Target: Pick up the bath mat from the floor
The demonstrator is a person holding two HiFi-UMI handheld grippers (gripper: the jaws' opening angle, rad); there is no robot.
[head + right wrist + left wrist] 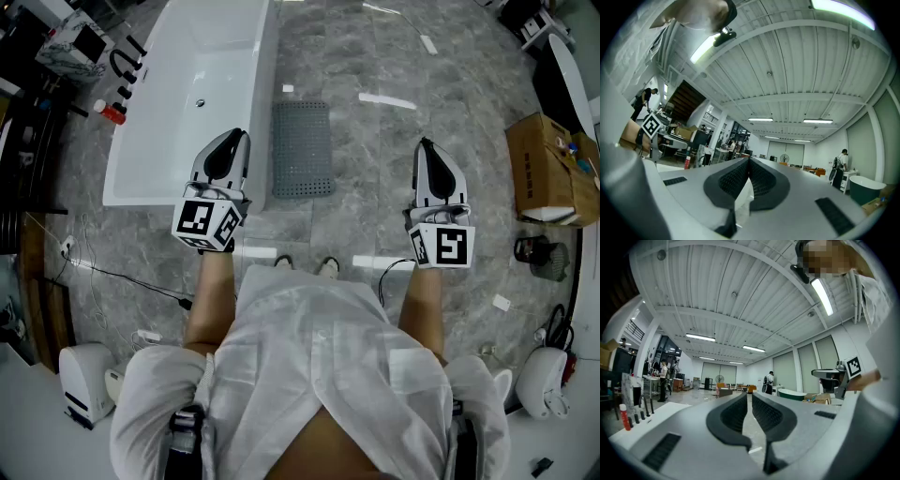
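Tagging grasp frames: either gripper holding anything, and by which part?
Nothing held. Left gripper and right gripper both shut, empty; the bath mat lies on the floor beside the bathtub.

On the floor, bath mat lies beside bathtub.
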